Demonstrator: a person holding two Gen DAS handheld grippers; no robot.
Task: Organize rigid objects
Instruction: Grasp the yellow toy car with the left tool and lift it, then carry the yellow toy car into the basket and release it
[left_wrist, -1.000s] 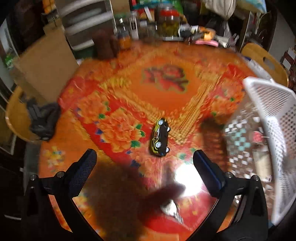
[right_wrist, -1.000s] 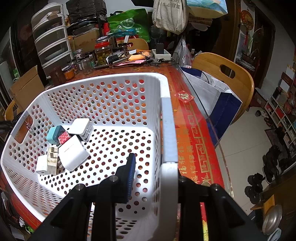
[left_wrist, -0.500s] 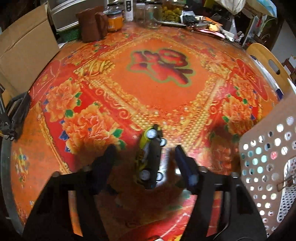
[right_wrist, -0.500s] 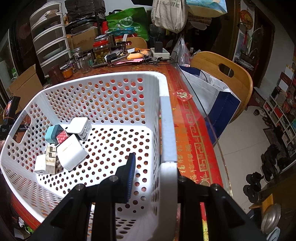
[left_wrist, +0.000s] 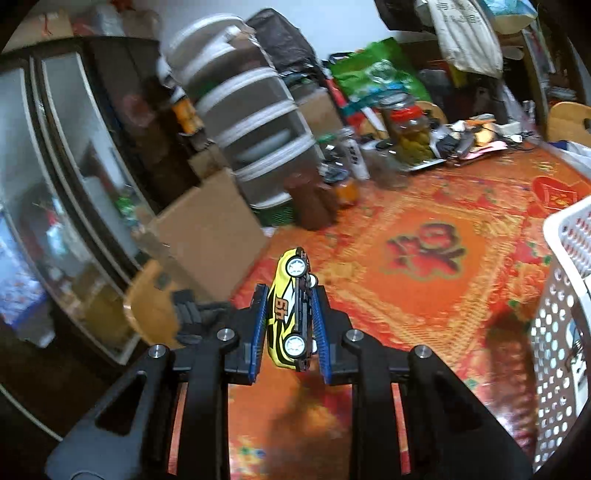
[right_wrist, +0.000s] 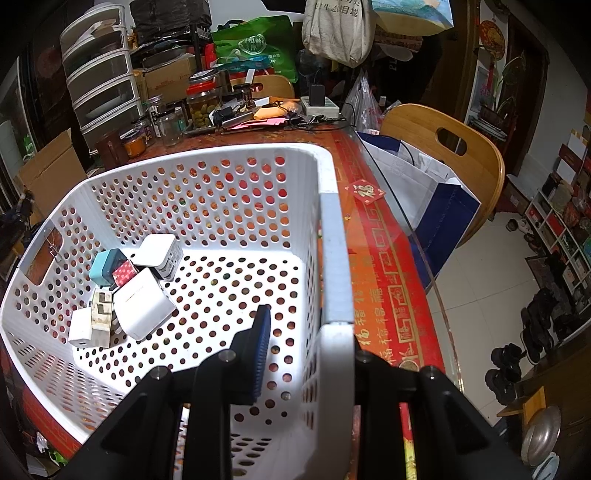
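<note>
Since the earlier frame the left gripper (left_wrist: 289, 325) has closed on the car (left_wrist: 289, 310) and lifted it off the table (left_wrist: 424, 295); before, the car lay on the cloth between wide fingers. In the left view the jaws are now narrow, and both blue pads touch the car, one on the roof side and one on the underside. The car is yellow and black, turned on its side, with its nose toward 12 o'clock and two white wheels facing the camera. The basket (left_wrist: 561, 280) stands at 3 o'clock, apart from the car.

In the right view the right gripper (right_wrist: 306, 354) holds the basket (right_wrist: 334, 258) by its wall, at 6 o'clock. One finger is inside and the other is outside, hidden behind the rim. The chargers (right_wrist: 142, 306) lie in a heap on the basket floor at 9 o'clock.
</note>
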